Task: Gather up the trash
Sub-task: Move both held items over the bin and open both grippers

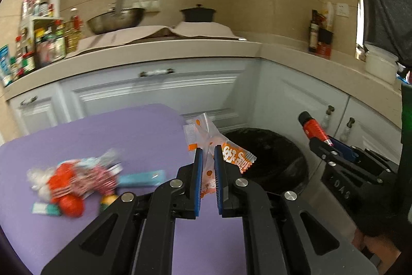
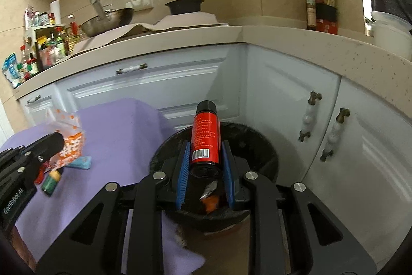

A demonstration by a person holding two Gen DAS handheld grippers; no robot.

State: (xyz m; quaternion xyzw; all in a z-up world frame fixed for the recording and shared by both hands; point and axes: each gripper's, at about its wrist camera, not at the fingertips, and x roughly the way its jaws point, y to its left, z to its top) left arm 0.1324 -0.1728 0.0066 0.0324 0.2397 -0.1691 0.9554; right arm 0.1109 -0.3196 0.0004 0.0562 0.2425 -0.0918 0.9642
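**Both grippers carry trash beside the black bin**

The left gripper (image 1: 208,148) has its blue pads pressed together on a thin plastic wrapper (image 1: 219,146), clear with orange dots and orange print. The wrapper stands up out of the pads and hangs in the air, above the right edge of the purple table (image 1: 116,130) and just beside the bin. In the right wrist view the same wrapper (image 2: 68,135) shows at the left, in front of the black fingers of the left gripper (image 2: 51,146).

The right gripper (image 2: 205,146) is clamped on a red bottle (image 2: 206,138) with a black cap. The bottle stands almost upright between the two blue pads, with its barcode label toward the camera. It is above the black bin (image 2: 257,146), which has a dark liner and stands on the floor between the table and the white cabinet doors (image 2: 283,105). Some orange and silver scraps (image 2: 209,195) lie inside the bin, under the bottle. From the left wrist view the right gripper (image 1: 332,143) comes in from the right, with the red bottle (image 1: 312,126) pointing up and to the left, near the bin (image 1: 270,159).

More trash stays on the table: a blurred heap of red and white wrappers (image 1: 74,179), a light blue packet (image 1: 141,178) beside it, and a small green bottle (image 2: 51,181) lying near the table edge.
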